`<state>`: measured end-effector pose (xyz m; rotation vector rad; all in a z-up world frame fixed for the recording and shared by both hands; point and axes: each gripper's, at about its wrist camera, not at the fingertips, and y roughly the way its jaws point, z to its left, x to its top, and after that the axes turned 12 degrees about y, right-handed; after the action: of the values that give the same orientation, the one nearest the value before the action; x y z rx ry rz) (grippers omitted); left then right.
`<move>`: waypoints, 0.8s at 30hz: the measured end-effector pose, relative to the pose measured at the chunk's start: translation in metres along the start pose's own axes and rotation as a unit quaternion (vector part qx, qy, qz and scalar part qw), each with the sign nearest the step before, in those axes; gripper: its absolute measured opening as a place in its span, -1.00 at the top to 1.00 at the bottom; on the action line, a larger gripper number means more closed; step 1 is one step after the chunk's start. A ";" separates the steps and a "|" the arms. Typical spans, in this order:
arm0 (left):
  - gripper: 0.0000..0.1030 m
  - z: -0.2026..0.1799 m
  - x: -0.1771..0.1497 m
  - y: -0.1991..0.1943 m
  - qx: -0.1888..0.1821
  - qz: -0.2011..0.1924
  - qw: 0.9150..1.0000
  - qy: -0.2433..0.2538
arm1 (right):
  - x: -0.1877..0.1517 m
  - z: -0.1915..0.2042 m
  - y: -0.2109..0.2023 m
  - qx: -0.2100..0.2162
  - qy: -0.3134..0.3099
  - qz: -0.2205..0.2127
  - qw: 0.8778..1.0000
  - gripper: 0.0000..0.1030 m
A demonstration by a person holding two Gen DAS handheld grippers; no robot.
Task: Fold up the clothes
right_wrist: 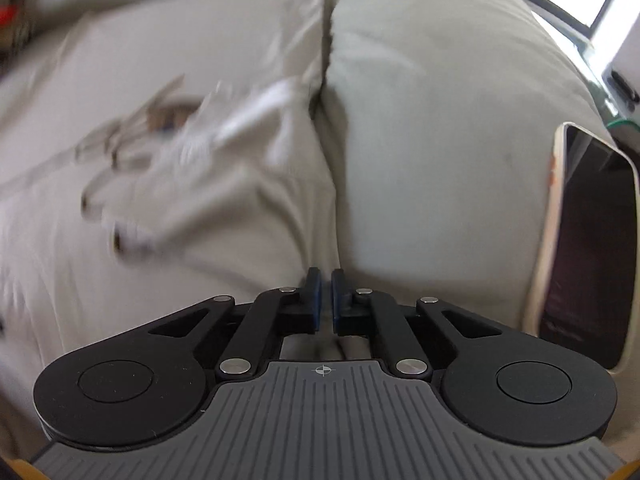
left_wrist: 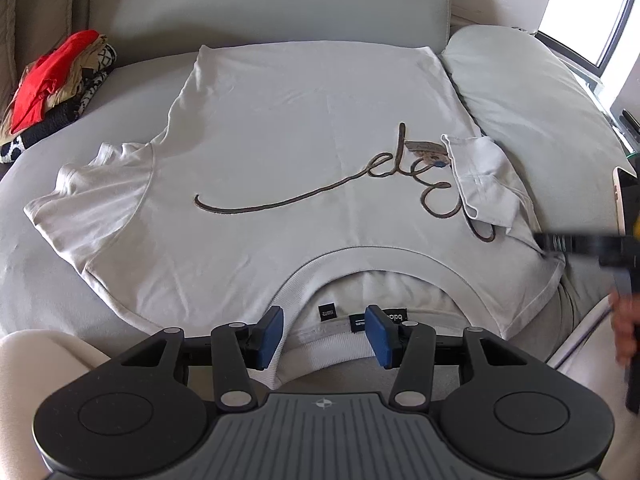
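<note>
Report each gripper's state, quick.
Left gripper: open, straddling the T-shirt collar, gripping nothing.
Right gripper: nearly shut; any pinched fabric cannot be told.

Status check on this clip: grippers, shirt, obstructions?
Left gripper open at the collar. Right gripper nearly closed, empty. White T-shirt flat, one sleeve folded in. Phone close on the right.

Open sofa seat [left_wrist: 120, 92] left of the spread T-shirt [left_wrist: 288, 120], hemmed at far left by a clothes pile [left_wrist: 56, 88], closed behind by the backrest [left_wrist: 280, 4], crowded on the right by a plump cushion [left_wrist: 520, 100] and an upright phone [right_wrist: 588, 248] beside it.
</note>
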<state>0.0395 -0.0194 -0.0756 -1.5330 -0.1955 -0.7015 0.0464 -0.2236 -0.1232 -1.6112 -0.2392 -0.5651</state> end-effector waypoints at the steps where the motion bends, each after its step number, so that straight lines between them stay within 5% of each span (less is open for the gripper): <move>1: 0.09 0.001 0.000 0.000 0.001 0.000 1.000 -0.001 | -0.001 -0.001 -0.002 -0.003 -0.007 0.006 1.000 0.86; 4: 0.09 0.003 0.001 0.002 0.002 0.002 1.000 -0.003 | 0.007 -0.013 -0.009 -0.007 0.008 0.024 1.000 0.83; 7: 0.09 0.003 0.002 0.001 0.001 -0.002 1.000 -0.002 | 0.022 -0.022 -0.029 0.013 0.049 -0.031 0.998 0.68; 11: 0.09 0.006 0.005 -0.005 0.001 -0.010 1.000 -0.007 | 0.054 -0.023 -0.040 0.100 0.103 -0.084 0.986 0.66; 15: 0.07 0.014 0.011 -0.012 0.010 -0.022 1.000 -0.018 | 0.091 0.000 -0.013 0.165 0.110 -0.056 0.979 0.62; 21: 0.06 0.030 0.027 0.004 0.024 -0.011 0.999 -0.024 | 0.120 0.029 0.042 0.171 0.119 0.016 0.978 0.54; 24: 0.06 0.034 0.038 0.018 0.027 0.000 0.999 -0.022 | 0.121 0.037 0.053 0.170 0.118 0.027 0.978 0.35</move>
<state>0.0898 -0.0003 -0.0679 -1.4968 -0.2457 -0.6589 0.1828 -0.2153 -0.1115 -1.2054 -0.1067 -0.6306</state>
